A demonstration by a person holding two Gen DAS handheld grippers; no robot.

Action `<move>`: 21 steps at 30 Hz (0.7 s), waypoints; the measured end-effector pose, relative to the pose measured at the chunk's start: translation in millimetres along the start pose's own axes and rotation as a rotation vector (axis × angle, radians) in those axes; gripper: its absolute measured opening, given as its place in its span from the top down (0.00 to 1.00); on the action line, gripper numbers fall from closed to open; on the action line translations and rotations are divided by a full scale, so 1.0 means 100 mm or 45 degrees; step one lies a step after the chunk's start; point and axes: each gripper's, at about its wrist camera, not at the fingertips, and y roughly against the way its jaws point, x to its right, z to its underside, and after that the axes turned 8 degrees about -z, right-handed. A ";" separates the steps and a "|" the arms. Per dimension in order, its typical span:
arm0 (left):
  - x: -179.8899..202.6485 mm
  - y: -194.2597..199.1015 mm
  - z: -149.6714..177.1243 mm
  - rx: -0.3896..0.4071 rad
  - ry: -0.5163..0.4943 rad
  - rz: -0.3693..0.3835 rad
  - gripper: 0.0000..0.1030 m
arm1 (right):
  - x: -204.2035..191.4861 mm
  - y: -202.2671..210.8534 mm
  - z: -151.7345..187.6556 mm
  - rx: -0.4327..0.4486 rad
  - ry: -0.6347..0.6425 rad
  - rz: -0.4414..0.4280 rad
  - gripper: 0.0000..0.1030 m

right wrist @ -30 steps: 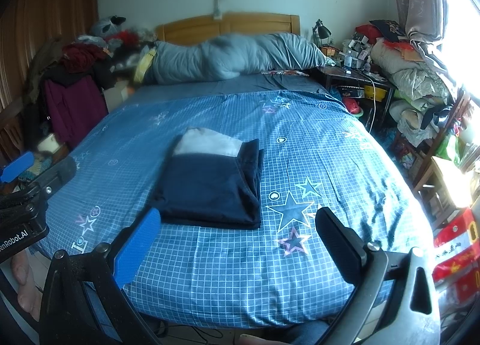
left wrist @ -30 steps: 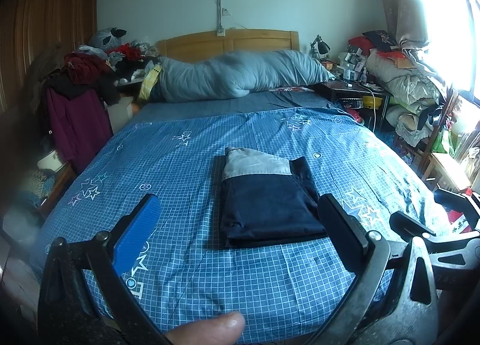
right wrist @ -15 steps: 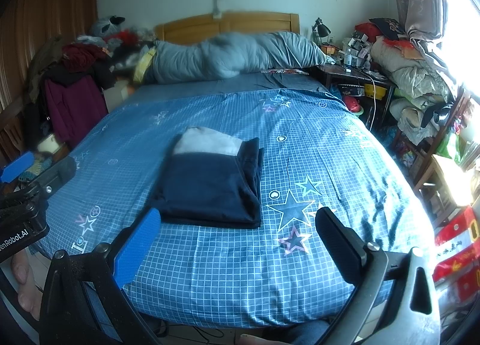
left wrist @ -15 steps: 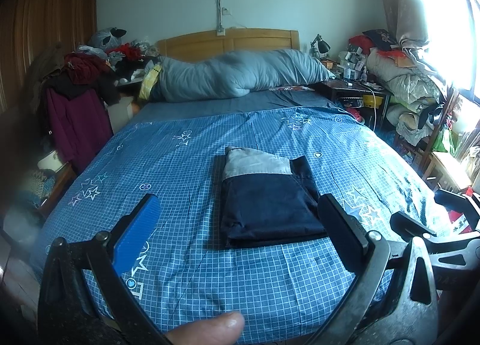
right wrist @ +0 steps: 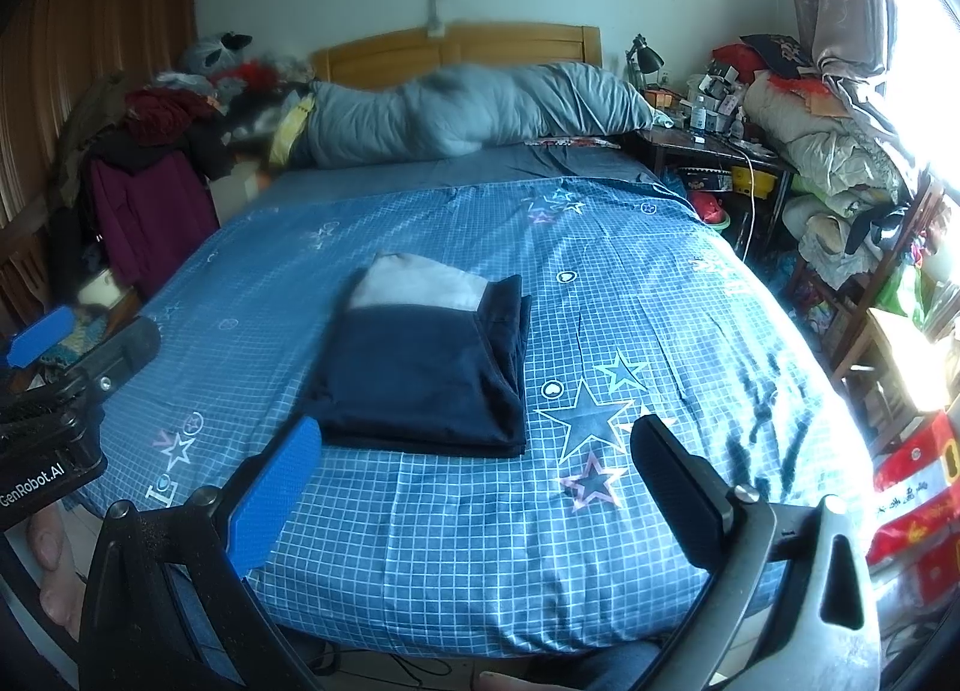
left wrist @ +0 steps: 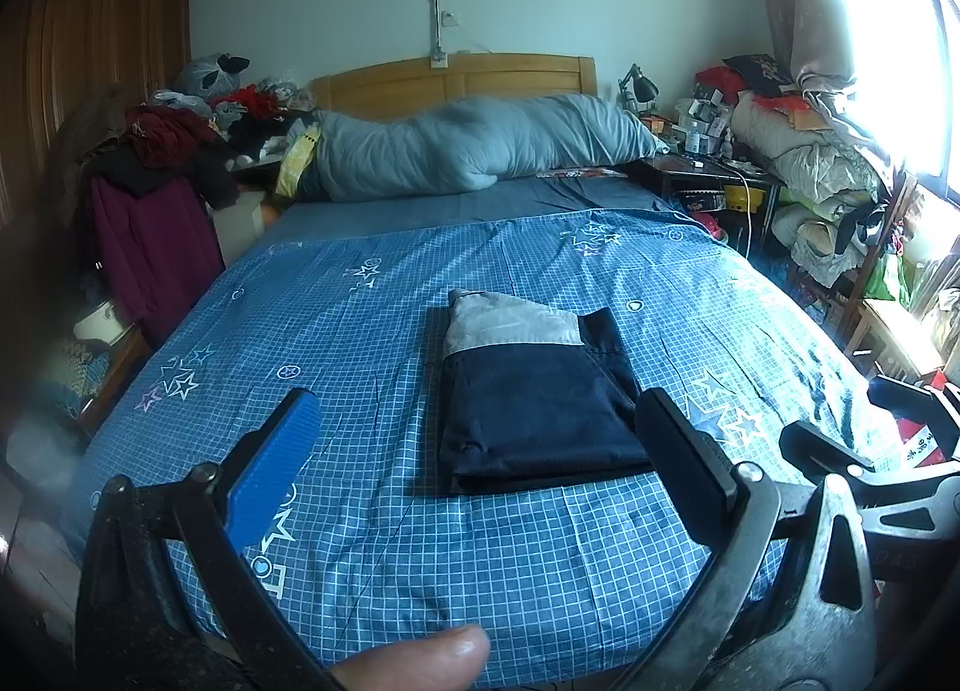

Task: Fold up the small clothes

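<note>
Near the middle of the frame, on the bed (left wrist: 372, 511), your garment (left wrist: 534, 391) lies folded into a neat rectangle. Your left gripper (left wrist: 477, 451) and right gripper (right wrist: 474, 481) hang spread apart, holding nothing; folding looks finished.

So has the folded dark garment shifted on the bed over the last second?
No. In the left wrist view the folded garment sits at the same spot relative to the star prints on the bedspread. Both grippers hang open, apart from it.
</note>
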 end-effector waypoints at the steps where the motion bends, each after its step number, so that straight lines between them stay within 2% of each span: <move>1: 0.00 0.00 0.00 0.000 0.000 0.001 0.00 | 0.00 0.00 0.00 -0.001 0.000 -0.002 0.00; 21: -0.01 -0.05 0.05 -0.013 0.034 0.019 0.00 | -0.02 0.02 -0.05 0.021 0.017 -0.025 0.00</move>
